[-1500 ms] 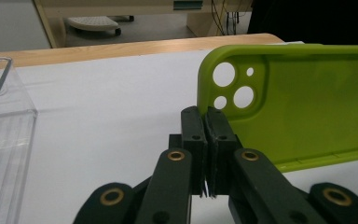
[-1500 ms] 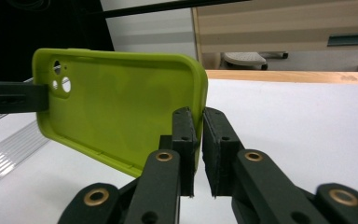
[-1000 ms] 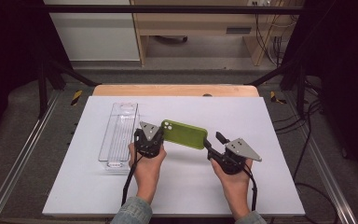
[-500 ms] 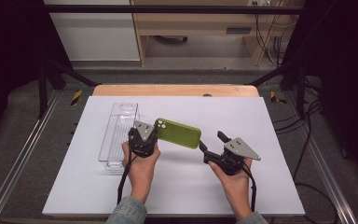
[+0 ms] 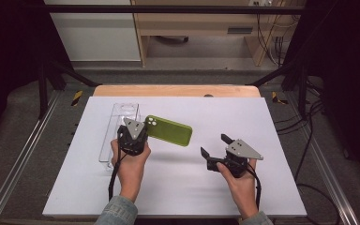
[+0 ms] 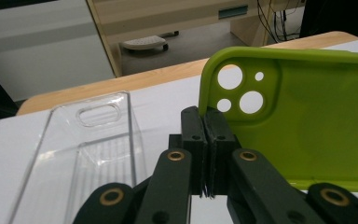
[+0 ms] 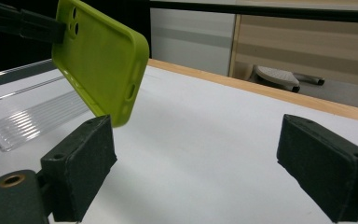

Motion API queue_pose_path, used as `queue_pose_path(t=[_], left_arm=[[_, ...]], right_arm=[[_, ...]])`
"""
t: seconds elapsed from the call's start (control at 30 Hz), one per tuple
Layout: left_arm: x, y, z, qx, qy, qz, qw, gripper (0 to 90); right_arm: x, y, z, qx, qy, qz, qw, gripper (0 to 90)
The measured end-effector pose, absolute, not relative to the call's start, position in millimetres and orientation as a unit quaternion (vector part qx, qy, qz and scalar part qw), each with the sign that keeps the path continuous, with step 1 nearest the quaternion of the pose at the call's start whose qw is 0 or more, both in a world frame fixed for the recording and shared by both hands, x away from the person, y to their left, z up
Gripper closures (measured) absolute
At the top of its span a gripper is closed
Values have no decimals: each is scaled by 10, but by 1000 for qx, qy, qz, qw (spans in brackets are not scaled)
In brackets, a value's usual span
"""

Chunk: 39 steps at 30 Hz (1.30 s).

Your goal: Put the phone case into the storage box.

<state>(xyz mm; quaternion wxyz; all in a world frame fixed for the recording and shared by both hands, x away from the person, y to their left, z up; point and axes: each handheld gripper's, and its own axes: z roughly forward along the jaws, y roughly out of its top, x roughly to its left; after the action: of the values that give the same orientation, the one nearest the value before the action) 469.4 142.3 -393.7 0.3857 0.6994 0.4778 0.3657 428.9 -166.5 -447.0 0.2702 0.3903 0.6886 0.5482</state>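
A person stands at a white counter (image 5: 272, 187), holding a two-fingered black gripper in each hand. The left gripper (image 5: 138, 136) holds a lime-green phone case (image 5: 168, 131) by one corner, lifted clear of the counter surface. Seen from above, the case stretches from the left gripper toward the right, over the middle of the counter.

In the left gripper view, the two fingers (image 6: 193, 140) are pressed together on the case's edge, right beside its camera corner. The phone case (image 6: 307, 121) is a soft-looking, matte, rounded-corner shell. Its raised camera block has two large round holes and two smaller ones, through which the pale counter shows. A raised lip runs around its rim.

In the right gripper view, the phone case (image 7: 100, 60) hangs tilted, camera end up at the far left, its lower end dipping toward the counter. An oblong cut-out and a row of small marks sit along its side edge.

Just to the left of the left gripper, a clear plastic tray (image 5: 115, 129) lies on the counter, long and narrow, with a slot-shaped handle hole at its far end and ribbed lines on its floor.

The right gripper (image 5: 214, 149) hovers low over the counter, to the right of the case and apart from it. Its fingers (image 7: 81, 163) are spread wide with nothing between them.

A wooden edge (image 5: 178, 90) borders the far side of the counter.
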Motion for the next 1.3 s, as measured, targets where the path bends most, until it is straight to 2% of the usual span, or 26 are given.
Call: queue_pose_path(t=[0.17, 0.27, 0.43, 0.57, 0.97, 1.13, 1.3], left_arm=[[4756, 1533, -3829, 701, 473, 375, 380, 881], [4791, 1604, -3766, 700, 470, 377, 383, 880], [4841, 1695, -3730, 701, 463, 384, 384, 880], [4901, 1810, -3673, 707, 448, 401, 372, 881], [4968, 2050, -3539, 710, 434, 430, 351, 880], [4981, 2130, -3466, 711, 425, 448, 337, 880], [4973, 2182, -3353, 715, 409, 469, 319, 880]], right_arm=[[4304, -1708, -4517, 393, 700, 528, 277, 106], [4321, -1738, -4560, 397, 706, 523, 263, 89], [4338, -1772, -4596, 403, 709, 514, 267, 107], [4299, -1829, -4605, 392, 714, 502, 292, 109], [4161, -2073, -4679, 387, 706, 506, 309, 124], [4097, -2147, -4723, 361, 708, 519, 314, 59], [4031, -2201, -4731, 342, 709, 523, 327, 45]])
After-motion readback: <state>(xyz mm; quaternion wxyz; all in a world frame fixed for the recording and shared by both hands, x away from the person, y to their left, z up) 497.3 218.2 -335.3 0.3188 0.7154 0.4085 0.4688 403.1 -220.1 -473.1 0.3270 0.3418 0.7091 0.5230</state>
